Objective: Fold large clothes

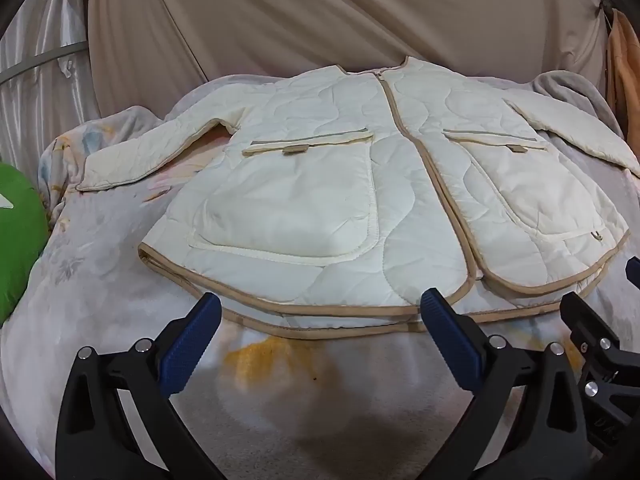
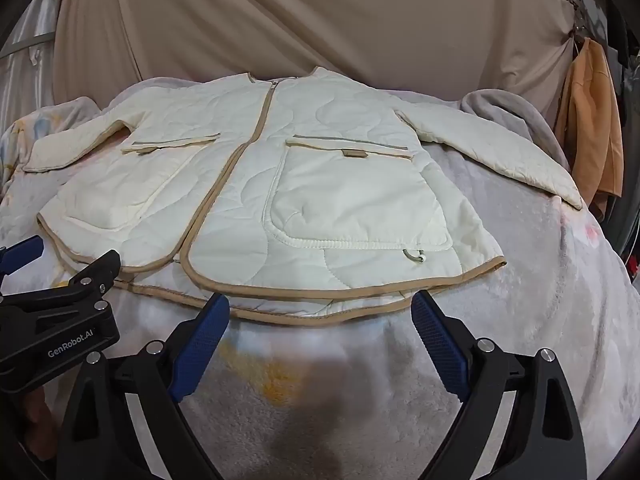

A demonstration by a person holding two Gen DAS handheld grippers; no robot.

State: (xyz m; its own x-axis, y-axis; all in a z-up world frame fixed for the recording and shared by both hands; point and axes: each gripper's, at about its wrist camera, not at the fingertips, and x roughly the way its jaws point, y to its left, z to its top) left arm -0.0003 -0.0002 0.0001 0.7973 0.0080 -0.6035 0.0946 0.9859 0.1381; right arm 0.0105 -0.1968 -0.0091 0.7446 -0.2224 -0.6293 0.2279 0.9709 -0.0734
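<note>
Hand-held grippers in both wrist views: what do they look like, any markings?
Both match. The left hand-held gripper and the right hand-held gripper have black plastic frames with silver bolts and two fingers faced with ribbed blue pads. The left one's body, seen from the right wrist, carries white "GenRobot.AI" lettering. No cables show.

The cream quilted jacket (image 1: 400, 184) lies flat, apparently zipped, front up, sleeves spread.

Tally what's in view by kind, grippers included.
Cream quilted jacket: 1
Floral blanket under it: 1
Green cushion: 1
Orange garment hanging: 1
Beige backdrop cloth: 1
Grippers: 2, left gripper and right gripper, both open, holding nothing
Total: 7
</note>
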